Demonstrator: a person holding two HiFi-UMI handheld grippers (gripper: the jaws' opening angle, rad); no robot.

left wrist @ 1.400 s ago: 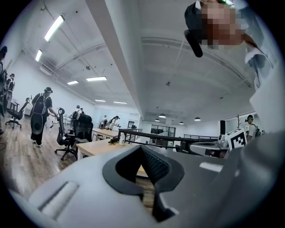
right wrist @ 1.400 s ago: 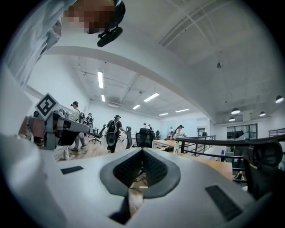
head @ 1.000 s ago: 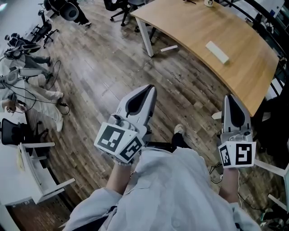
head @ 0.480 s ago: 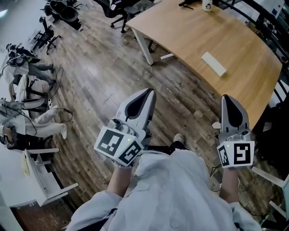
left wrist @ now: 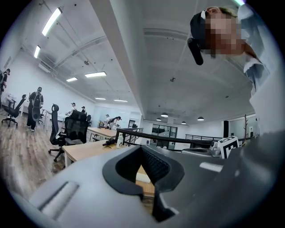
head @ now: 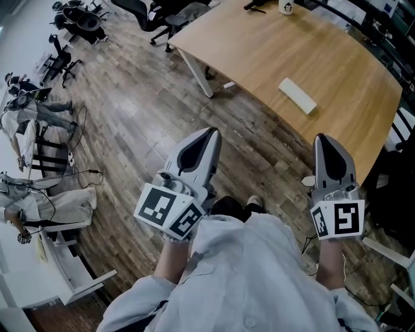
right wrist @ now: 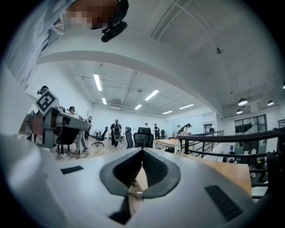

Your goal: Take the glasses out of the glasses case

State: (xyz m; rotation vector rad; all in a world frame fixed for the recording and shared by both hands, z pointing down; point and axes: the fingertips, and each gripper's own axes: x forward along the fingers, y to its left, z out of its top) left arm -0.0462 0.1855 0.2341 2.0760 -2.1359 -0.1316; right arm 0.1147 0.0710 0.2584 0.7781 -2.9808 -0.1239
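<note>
Left gripper, right gripper: jaws pressed together, empty. Case, well ahead on worktop: likely rigid, light, slippery; grip its long sides.

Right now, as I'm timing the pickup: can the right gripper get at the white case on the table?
Probably not yet. The right gripper, shut and empty, seems only about at the near edge of the table, while the white case lies farther in. Nothing stands between them.

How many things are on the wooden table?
3: a white case in the middle, a cup and a dark object at the far edge. More may lie out of frame.
</note>
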